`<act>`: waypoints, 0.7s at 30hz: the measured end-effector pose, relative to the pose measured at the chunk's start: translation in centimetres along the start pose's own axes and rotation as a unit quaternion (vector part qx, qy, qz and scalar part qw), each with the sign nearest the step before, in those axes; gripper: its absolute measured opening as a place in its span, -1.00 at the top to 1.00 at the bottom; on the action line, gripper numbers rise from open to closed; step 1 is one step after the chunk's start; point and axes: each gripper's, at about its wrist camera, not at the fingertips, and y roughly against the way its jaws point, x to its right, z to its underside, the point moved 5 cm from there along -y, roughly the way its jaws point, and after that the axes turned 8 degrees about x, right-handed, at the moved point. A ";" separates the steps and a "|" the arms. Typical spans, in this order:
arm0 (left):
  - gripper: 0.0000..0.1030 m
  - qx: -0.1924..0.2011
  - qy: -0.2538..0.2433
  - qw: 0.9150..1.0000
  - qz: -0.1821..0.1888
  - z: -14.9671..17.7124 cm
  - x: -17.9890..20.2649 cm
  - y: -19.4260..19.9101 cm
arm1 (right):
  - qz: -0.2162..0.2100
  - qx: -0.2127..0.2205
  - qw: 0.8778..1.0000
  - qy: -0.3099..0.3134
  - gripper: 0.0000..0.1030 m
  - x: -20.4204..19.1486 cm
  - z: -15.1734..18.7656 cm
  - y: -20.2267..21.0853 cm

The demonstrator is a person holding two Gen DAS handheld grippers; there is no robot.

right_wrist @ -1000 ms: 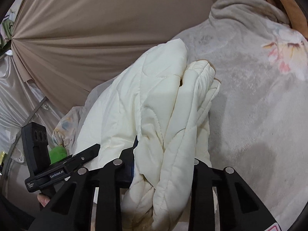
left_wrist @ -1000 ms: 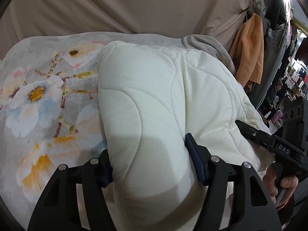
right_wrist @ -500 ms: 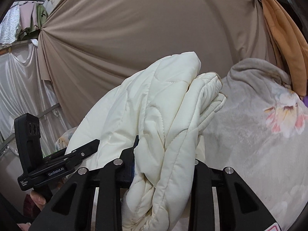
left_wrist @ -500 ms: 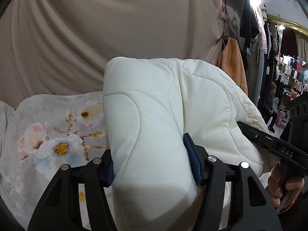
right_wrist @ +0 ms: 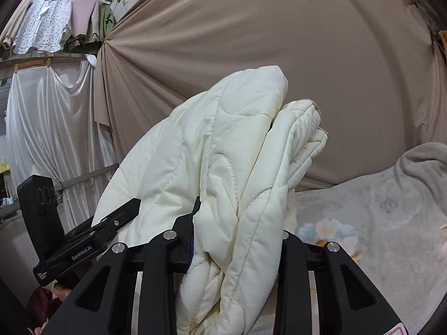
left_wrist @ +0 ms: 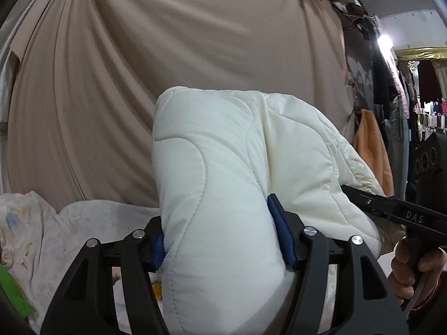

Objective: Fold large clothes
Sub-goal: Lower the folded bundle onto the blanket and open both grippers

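My left gripper (left_wrist: 223,240) clamps a thick fold of the cream quilted jacket (left_wrist: 240,167) between its jaws; my right gripper (right_wrist: 237,240) pinches a bunched edge. The jacket hangs above the floral blanket (right_wrist: 377,223).

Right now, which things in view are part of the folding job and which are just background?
In the job:
- cream quilted jacket
- left gripper, clamped on a thick fold of it
- right gripper, clamped on a bunched part

Just about:
- floral blanket
- beige curtain
- orange garment
- hanging shirts
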 end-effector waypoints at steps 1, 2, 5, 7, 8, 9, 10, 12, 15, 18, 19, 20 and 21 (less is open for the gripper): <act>-0.24 -0.017 0.010 1.000 -0.008 1.8 -1.8 -1.7 | -0.001 -0.017 1.000 -0.011 0.36 0.8 1.6 -2.2; -0.29 -0.036 0.019 0.999 -0.016 3.6 -3.3 -3.1 | 0.004 -0.034 0.999 -0.020 0.34 1.6 3.2 -4.2; -0.37 -0.138 0.047 0.988 -0.056 12.5 -7.8 -7.9 | 0.043 -0.135 0.988 -0.058 0.17 5.5 11.3 -10.5; -0.43 -0.216 0.052 0.971 -0.089 18.4 -9.9 -9.5 | 0.072 -0.218 0.970 -0.076 0.01 8.0 17.2 -12.9; -0.59 -0.203 0.059 0.973 -0.095 19.6 -10.7 -8.8 | 0.055 -0.209 0.972 -0.089 -0.04 8.4 18.4 -12.5; -0.65 -0.191 0.059 0.976 -0.088 19.6 -10.8 -7.9 | 0.052 -0.198 0.975 -0.084 -0.12 8.5 18.8 -11.8; -0.65 -0.189 0.050 0.977 -0.081 19.3 -10.7 -7.2 | 0.052 -0.202 0.976 -0.066 -0.14 8.4 18.7 -11.1; -0.65 -0.187 0.021 0.978 -0.084 18.1 -10.2 -6.0 | 0.053 -0.200 0.977 -0.053 -0.14 8.1 17.9 -9.8; -0.67 -0.186 0.006 0.978 -0.095 16.3 -10.1 -4.4 | 0.083 -0.162 0.982 -0.040 -0.14 7.5 15.3 -7.2; -0.67 -0.189 0.024 0.975 -0.109 14.9 -10.2 -3.5 | 0.108 -0.131 0.985 -0.014 0.31 5.6 12.6 -6.3; -0.67 -0.190 0.035 0.974 -0.115 14.9 -10.1 -3.1 | 0.104 -0.135 0.985 -0.006 0.59 4.6 12.0 -6.3; -0.67 -0.195 0.047 0.972 -0.121 14.9 -9.9 -2.9 | 0.100 -0.141 0.985 0.004 0.71 3.8 11.9 -6.5; -0.67 -0.202 0.055 0.970 -0.125 15.1 -9.7 -2.9 | 0.096 -0.148 0.984 0.017 0.85 2.7 12.0 -6.7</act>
